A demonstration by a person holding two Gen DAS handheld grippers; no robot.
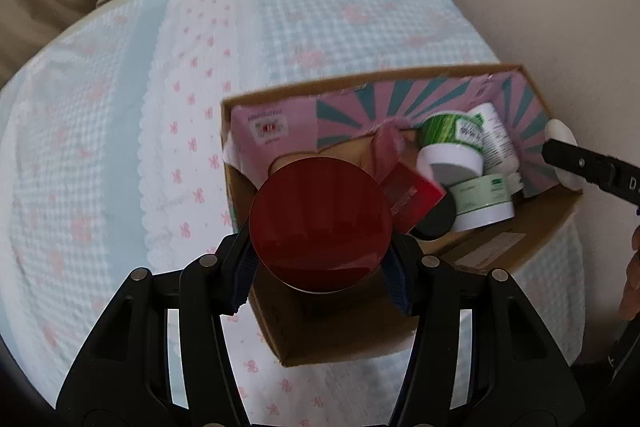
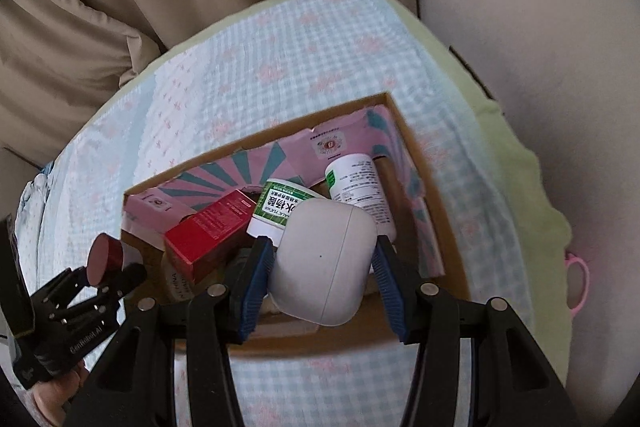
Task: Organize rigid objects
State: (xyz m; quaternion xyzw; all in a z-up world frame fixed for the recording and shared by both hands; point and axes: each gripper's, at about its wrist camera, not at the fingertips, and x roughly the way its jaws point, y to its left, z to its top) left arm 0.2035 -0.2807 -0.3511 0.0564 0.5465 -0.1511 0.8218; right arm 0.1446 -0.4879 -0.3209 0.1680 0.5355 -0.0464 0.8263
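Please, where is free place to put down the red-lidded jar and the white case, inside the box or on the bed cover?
The bed cover left of and beyond the cardboard box is bare. The box's right half is crowded with jars and a red carton. Some floor shows near its left wall, below the red-lidded jar. The white case hangs above the crowded part.

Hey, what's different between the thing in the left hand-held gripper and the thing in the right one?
The left hand-held gripper holds a jar with a round, flat, dark red lid. The right hand-held gripper holds a white earbud case, rounded and pebble-shaped with a seam. Both are clamped between blue pads above the cardboard box.
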